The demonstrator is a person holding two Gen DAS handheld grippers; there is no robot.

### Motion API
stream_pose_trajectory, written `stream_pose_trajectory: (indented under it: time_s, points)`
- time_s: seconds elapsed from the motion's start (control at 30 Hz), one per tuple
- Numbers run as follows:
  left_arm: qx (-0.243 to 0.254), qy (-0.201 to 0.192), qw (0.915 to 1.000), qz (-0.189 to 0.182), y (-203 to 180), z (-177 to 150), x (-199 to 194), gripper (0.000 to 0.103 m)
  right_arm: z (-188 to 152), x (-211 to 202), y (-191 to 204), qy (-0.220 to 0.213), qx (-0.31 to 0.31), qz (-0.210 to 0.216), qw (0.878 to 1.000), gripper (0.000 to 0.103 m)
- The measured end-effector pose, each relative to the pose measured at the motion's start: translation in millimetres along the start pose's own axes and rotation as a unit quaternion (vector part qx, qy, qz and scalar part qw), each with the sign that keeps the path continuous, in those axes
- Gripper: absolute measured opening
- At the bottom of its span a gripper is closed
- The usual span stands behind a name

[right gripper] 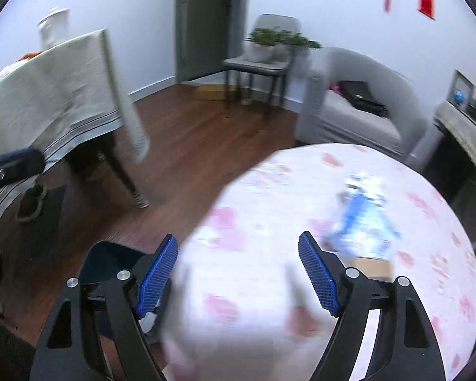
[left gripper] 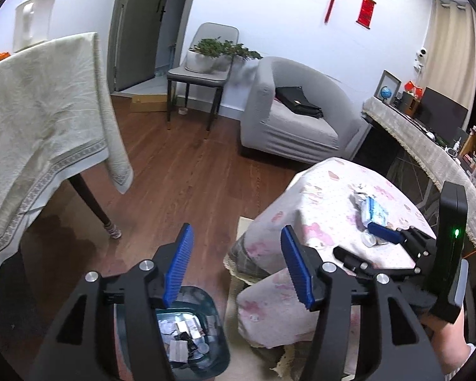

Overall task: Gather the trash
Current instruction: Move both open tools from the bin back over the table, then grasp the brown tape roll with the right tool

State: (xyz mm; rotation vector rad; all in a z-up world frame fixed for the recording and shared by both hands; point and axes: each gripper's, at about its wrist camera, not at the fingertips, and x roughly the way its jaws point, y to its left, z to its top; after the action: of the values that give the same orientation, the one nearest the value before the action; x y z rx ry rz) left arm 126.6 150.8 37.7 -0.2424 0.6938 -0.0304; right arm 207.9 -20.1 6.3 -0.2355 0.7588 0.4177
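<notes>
My left claw [left gripper: 236, 265] gapes empty over the trash bin [left gripper: 206, 327]; right claw [right gripper: 238, 274] open, empty, above the table [right gripper: 333, 285] near blue-white wrappers [right gripper: 361, 222].

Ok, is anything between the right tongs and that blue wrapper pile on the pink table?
Nothing visible. The right tongs stand open and empty over the pink tablecloth, with bare cloth up to the blue wrapper pile.
</notes>
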Motion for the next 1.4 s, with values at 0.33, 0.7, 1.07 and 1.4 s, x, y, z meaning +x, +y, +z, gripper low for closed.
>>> stream_pose_trajectory:
  time_s: [0.33,0.7,1.07,1.4]
  points:
    - [0.029,0.018,0.9990,-0.030,-43.5,-3.1,24.4,0.060,-14.0,-13.7,-78.3,0.000,0.089,-0.043,0.995,0.080]
    - [0.054,0.030,0.9967,-0.052,-78.6,-7.9,43.5,0.061,-28.1,-4.5,-106.9,0.027,0.143,-0.032,0.989,0.080]
    - [0.067,0.044,0.9946,-0.066,-100.8,-12.5,59.2,0.061,-39.1,11.8,-123.8,0.045,0.191,0.014,0.980,0.080]
    - [0.092,0.052,0.9919,-0.071,-122.6,-17.5,68.9,0.062,-38.8,2.5,-125.2,0.047,0.164,0.011,0.985,0.064]
